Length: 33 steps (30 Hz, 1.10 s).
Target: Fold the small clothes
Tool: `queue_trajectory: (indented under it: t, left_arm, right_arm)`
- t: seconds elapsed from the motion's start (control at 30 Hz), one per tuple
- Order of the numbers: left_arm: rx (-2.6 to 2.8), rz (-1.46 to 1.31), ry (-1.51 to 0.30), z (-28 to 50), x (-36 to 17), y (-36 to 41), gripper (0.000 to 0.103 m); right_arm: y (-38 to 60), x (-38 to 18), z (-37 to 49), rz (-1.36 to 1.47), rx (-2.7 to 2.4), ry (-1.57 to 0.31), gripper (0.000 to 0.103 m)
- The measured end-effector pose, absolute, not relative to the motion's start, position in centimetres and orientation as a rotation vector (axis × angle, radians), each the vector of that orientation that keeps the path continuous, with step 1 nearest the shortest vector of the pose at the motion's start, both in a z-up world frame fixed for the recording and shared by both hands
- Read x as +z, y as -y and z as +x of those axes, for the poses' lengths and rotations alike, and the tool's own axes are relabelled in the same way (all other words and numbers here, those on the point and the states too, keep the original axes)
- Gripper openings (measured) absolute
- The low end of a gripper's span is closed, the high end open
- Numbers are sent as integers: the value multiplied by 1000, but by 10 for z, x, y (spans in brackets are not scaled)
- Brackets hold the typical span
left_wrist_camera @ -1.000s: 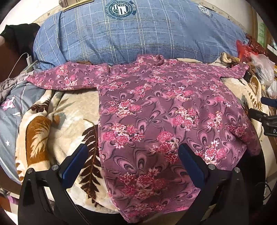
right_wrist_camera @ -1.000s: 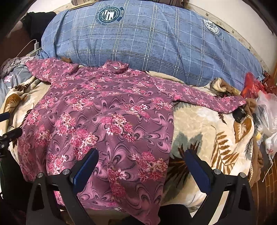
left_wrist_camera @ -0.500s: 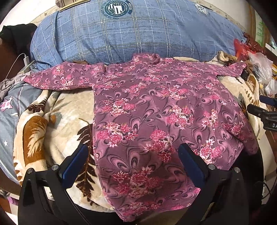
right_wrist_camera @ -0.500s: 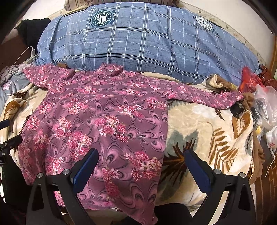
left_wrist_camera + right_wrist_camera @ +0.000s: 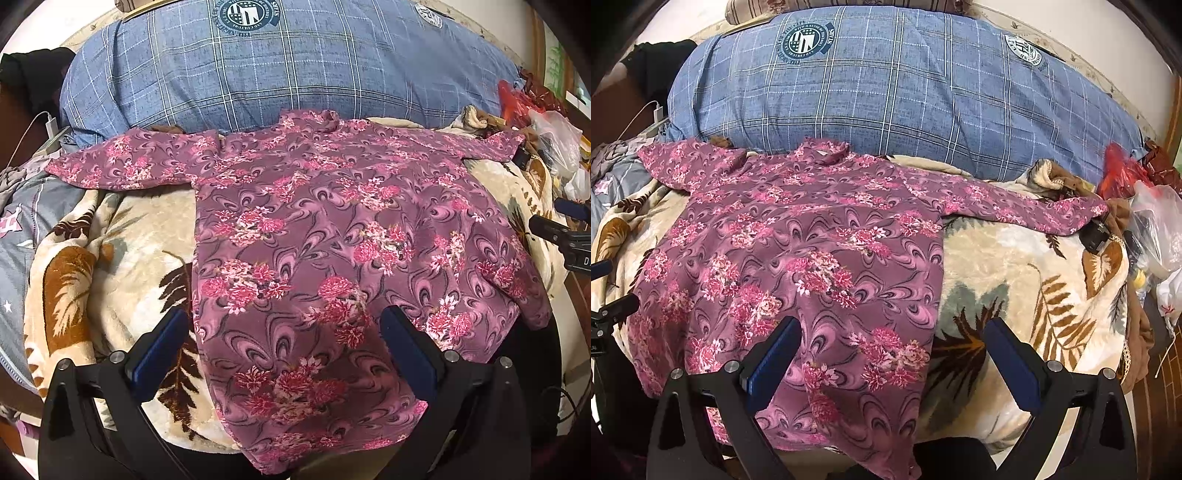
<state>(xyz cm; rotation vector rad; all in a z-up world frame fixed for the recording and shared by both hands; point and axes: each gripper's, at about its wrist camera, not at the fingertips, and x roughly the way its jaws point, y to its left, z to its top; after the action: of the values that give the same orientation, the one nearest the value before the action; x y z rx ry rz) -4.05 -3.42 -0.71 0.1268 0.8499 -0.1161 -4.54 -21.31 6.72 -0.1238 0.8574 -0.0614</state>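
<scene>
1. item under task: one mauve long-sleeved top with pink flower print (image 5: 314, 236), thin soft fabric, laid flat and face up on a cream fleece blanket with brown leaf pattern (image 5: 122, 236) that covers the bed. no fold is visible in it; folding judged not yet begun.
2. lie of the garment: collar at the far end, touching the foot of a large blue checked pillow (image 5: 280, 70); hem at the near end, hanging over the bed edge toward both tools. its long axis runs from hem to collar, straight away from the tools. the two sleeves are spread out sideways, one each way.
3. left hand-held gripper (image 5: 284, 347): fingers wide apart, nothing between them; it hovers over the near left part of the hem, with the left side edge of the body just inside its left finger.
4. right hand-held gripper (image 5: 894, 354): fingers also wide apart and empty; it hovers over the near right part of the hem, with the right side edge of the body lying between its fingers.
5. nearness: each tool is near its own hem corner and well apart from its sleeve. judged next move: either a reach forward and outward to a sleeve, or a pinch at the hem corners directly below.
6. count: one garment, two sleeves, one pillow, one blanket, two tools. plastic bags (image 5: 1156, 229) lie at the right margin, clear of the garment.
</scene>
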Motion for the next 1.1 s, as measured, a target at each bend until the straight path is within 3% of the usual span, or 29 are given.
queue_trajectory:
  t: [0.9,1.1]
  left_arm:
    - [-131,114,-888,-30,-13,30,103]
    - [-47,32,-908,-16,-9,-17,103]
  right_arm:
    - [208,63,-39,-133,-27,-877,99]
    - [254,53,-29,-13,-121,-935,98]
